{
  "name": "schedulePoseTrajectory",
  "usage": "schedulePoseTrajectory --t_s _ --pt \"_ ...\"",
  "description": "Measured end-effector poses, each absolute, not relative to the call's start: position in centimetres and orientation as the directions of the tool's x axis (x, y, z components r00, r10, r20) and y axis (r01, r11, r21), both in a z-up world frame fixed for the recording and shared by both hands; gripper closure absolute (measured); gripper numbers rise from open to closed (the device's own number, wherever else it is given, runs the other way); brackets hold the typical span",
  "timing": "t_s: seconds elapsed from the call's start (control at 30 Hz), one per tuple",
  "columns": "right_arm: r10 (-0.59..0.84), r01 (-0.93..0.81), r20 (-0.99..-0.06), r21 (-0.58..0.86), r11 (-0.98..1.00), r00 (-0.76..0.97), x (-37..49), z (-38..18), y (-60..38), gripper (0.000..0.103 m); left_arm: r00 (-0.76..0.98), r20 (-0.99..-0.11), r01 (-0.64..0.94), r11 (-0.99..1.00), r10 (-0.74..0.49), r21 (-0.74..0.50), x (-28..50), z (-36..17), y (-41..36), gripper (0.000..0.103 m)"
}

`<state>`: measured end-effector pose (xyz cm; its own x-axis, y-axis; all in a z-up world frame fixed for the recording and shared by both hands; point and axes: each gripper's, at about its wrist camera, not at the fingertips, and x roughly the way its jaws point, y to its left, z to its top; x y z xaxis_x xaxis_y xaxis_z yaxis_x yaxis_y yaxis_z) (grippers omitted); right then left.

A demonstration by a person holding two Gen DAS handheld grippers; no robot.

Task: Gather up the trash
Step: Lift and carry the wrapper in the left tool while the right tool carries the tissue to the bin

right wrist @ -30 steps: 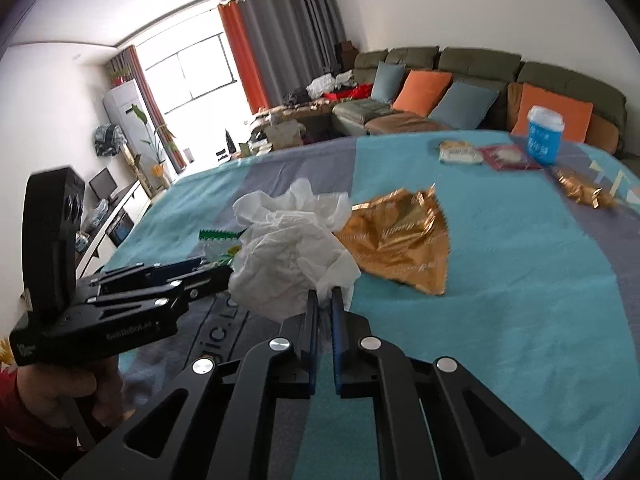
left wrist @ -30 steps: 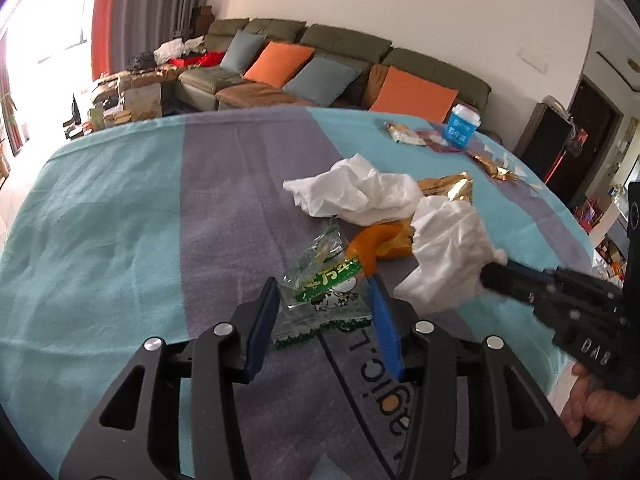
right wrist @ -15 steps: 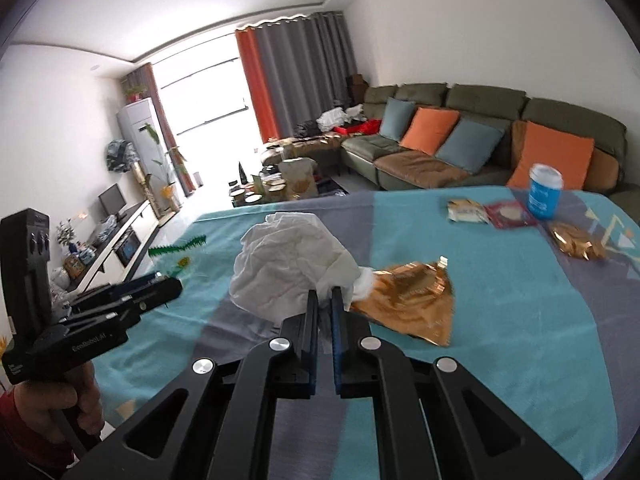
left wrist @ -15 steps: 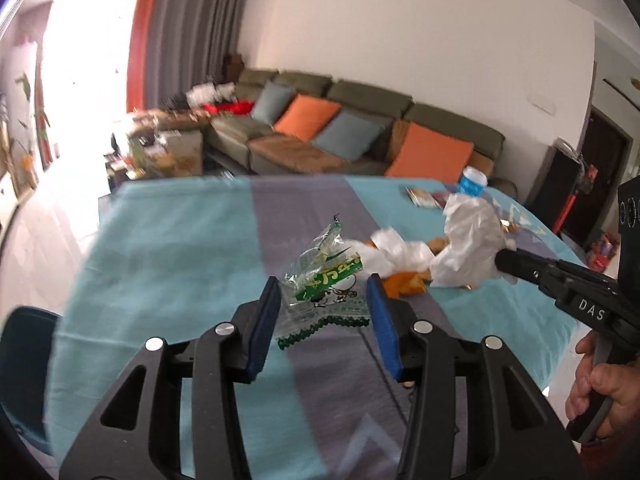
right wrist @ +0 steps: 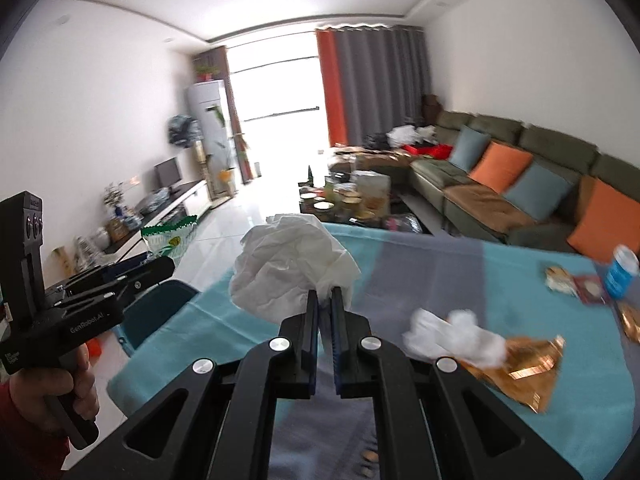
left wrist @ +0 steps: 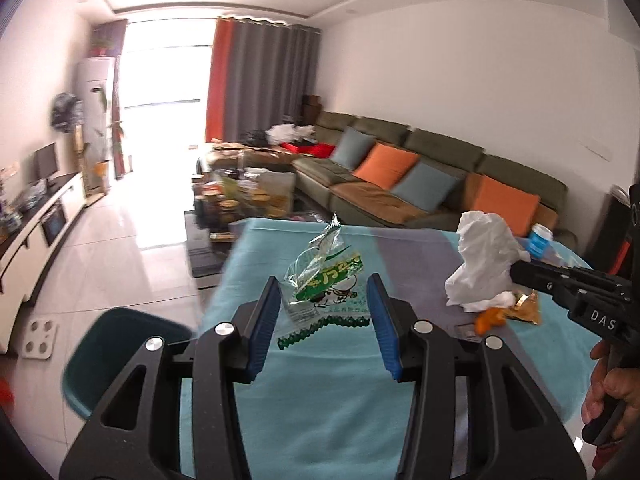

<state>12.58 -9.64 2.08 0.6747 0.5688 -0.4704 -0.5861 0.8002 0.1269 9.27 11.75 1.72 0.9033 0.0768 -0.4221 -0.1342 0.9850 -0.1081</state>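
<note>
A table under a teal-and-grey striped cloth [left wrist: 320, 400] fronts an olive sofa [left wrist: 440, 160] (orange and blue cushions). The left gripper [left wrist: 324, 312] clamps a clear green-printed plastic wrapper [left wrist: 324, 284]; the right gripper [right wrist: 325, 300] pinches crumpled white tissue [right wrist: 288, 264].

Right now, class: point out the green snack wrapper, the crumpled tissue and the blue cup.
green snack wrapper [left wrist: 326, 280], left wrist view, printed green band.
crumpled tissue [right wrist: 290, 264], right wrist view, middle of wad.
blue cup [right wrist: 621, 274], right wrist view, blue side wall.

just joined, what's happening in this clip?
A person is clearing trash off a table with two handheld grippers. The left gripper holds a green and clear snack wrapper between its jaws, lifted off the cloth. The right gripper is shut on a crumpled white tissue. More tissue and a gold wrapper remain on the table.
</note>
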Motion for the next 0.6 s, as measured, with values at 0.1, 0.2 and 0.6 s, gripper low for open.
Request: schedulePoseTrajectory --t_s 0.1,0.2,0.6 --pt "0.603 -0.634 -0.464 0.108 0.766 0.649 12.4 2.6 -7.0 0.098 0.900 -0.416 -0.193 0.975 0.133 -0.105 7.7 2.1 13.9 0.058" --pt "0.634 -0.677 -0.462 0.094 0.730 0.620 12.0 3.0 -4.3 0.098 0.890 -0.414 -0.253 0.962 0.190 -0.103 5.8 2.2 16.3 0.058" --pt "0.720 -0.802 -0.493 0.074 0.593 0.488 10.8 3.2 4.3 0.098 0.828 -0.444 -0.428 0.897 0.342 -0.107 -0.1 1.6 24.3 0.058"
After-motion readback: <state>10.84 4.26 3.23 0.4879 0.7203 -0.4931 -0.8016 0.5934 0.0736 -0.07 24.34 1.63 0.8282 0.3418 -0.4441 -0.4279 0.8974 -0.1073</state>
